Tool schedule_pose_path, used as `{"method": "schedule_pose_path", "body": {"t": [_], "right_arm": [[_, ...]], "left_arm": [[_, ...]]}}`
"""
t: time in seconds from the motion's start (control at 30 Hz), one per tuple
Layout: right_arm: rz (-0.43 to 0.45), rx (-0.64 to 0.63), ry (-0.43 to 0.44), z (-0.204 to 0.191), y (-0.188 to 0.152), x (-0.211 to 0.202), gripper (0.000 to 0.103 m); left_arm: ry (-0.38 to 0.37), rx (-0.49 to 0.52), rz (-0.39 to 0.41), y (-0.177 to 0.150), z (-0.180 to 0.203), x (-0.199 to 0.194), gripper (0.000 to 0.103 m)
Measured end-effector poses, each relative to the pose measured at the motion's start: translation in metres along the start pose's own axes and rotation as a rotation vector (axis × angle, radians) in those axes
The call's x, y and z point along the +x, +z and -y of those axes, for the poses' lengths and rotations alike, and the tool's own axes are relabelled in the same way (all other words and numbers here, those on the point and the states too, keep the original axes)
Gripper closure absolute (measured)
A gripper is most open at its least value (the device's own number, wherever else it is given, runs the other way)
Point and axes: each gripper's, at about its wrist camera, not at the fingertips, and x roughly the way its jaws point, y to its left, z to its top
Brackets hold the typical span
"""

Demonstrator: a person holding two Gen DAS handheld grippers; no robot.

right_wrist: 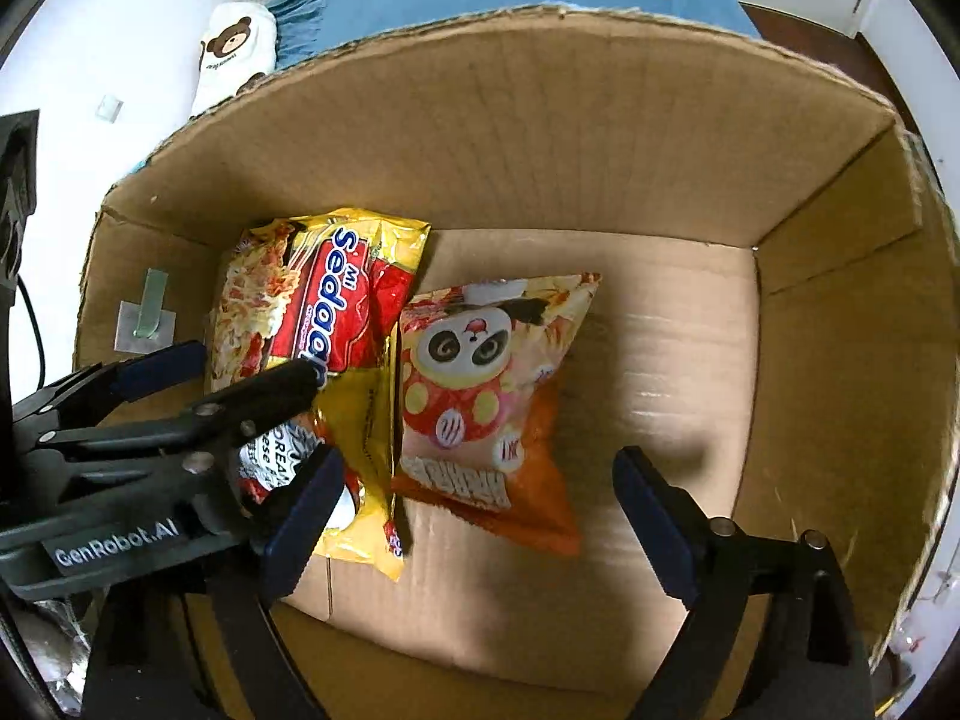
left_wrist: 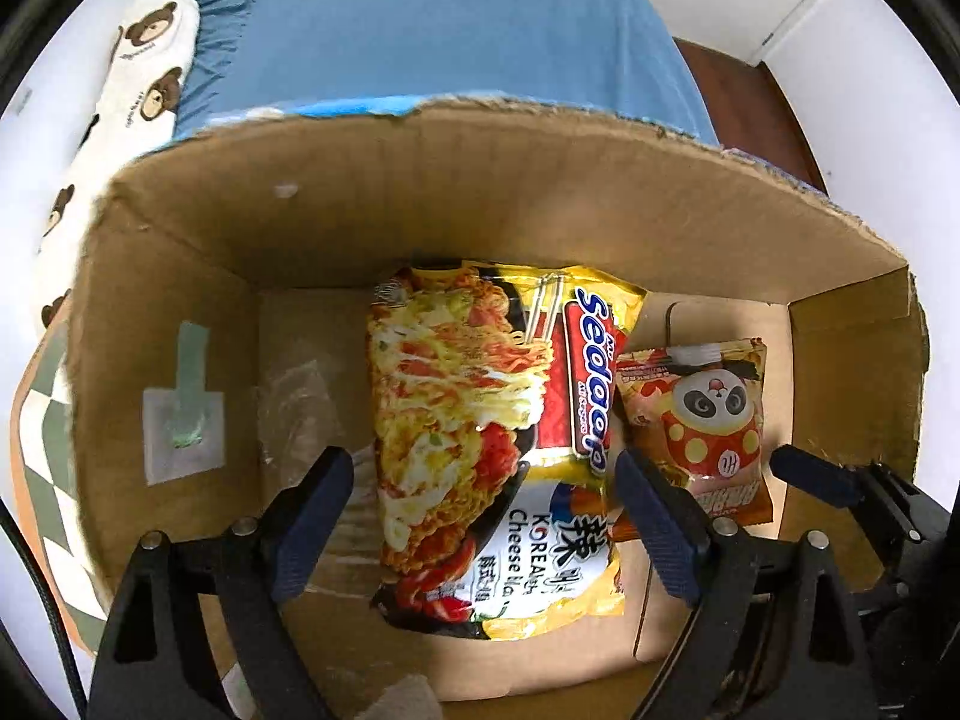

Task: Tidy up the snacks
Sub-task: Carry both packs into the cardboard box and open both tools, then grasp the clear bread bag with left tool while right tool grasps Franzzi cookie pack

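Note:
A brown cardboard box (left_wrist: 468,192) holds two packs on its floor. A yellow and red Sedaap noodle pack (left_wrist: 492,438) lies in the middle. An orange panda snack bag (left_wrist: 702,414) lies to its right. My left gripper (left_wrist: 486,522) is open above the noodle pack, one finger on each side, not touching it. In the right wrist view the box (right_wrist: 600,138) shows the noodle pack (right_wrist: 336,324) and the panda bag (right_wrist: 480,396) side by side. My right gripper (right_wrist: 474,516) is open and empty just above the panda bag. The left gripper (right_wrist: 240,366) enters from the left.
The box stands on a checked cloth (left_wrist: 42,456) beside a blue bedsheet (left_wrist: 432,30) and a bear-print pillow (left_wrist: 144,54). A taped label (left_wrist: 183,426) sticks to the box's left wall. The box floor right of the panda bag (right_wrist: 672,360) is bare cardboard.

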Motion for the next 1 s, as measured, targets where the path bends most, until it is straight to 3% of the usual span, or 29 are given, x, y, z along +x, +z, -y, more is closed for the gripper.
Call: {"method": "schedule_pose_path", "body": {"t": [0.4,0.6,1.0], "right_arm": [[0.156,0.038,-0.097,-0.023,-0.054,-0.061,0.01],[0.265,0.025,-0.139,-0.016,-0.082,-0.115,0.01],[0.437,0.021,-0.148,-0.025,-0.157,-0.176,0.01]], "left_arm": [[0.046,-0.026,0.2,-0.057,0.0,-0.074,0.014],[0.057,-0.007,0.309,-0.094,0.005,-0.111,0.014],[0.034,0.005,0.43,-0.168,0.013,-0.175,0.014]]}}
